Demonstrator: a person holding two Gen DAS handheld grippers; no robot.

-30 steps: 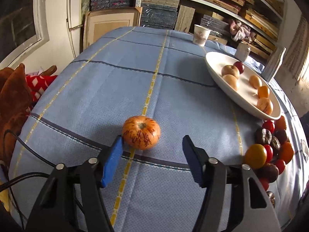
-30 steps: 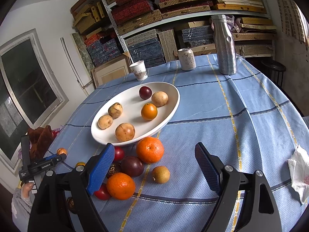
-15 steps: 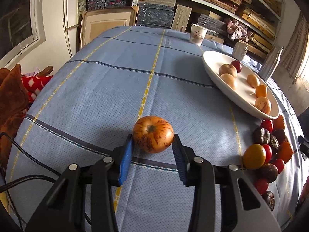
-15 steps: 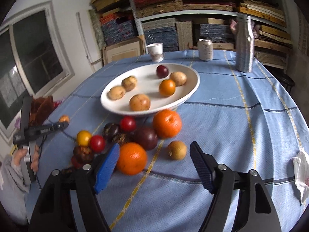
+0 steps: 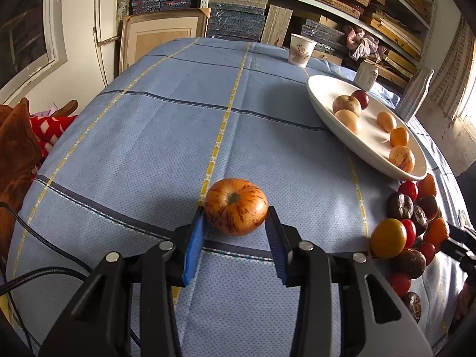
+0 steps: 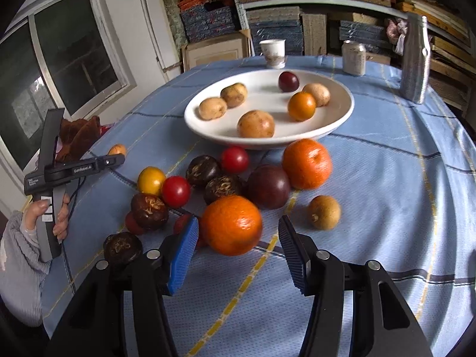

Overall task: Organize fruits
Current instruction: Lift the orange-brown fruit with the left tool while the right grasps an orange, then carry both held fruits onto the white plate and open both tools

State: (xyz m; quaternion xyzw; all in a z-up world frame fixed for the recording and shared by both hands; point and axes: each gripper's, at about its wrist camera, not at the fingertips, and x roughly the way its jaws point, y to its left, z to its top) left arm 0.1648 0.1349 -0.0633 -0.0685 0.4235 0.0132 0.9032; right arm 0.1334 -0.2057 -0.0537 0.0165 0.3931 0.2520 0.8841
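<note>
My left gripper [image 5: 236,232] is shut on a streaked orange fruit [image 5: 236,206] resting on the blue tablecloth, apart from the other fruit. A white oval plate [image 5: 327,110] at the right holds several fruits. In the right wrist view my right gripper [image 6: 238,248] is open, its pads on either side of a large orange [image 6: 231,229], with gaps on both sides. Behind it lies a cluster of loose fruits: another orange [image 6: 306,163], a dark plum [image 6: 268,186], red tomatoes [image 6: 175,191]. The white plate [image 6: 342,119] stands beyond them.
A paper cup [image 6: 273,53], a can [image 6: 353,57] and a metal bottle [image 6: 414,59] stand behind the plate. A small brown fruit [image 6: 324,211] lies right of the orange. Stacked shelves line the back wall. A cable [image 5: 38,273] trails at the lower left.
My left gripper closed on the streaked orange fruit. My right gripper came down and forward to the fruit cluster, and its jaws narrowed around the large orange.
</note>
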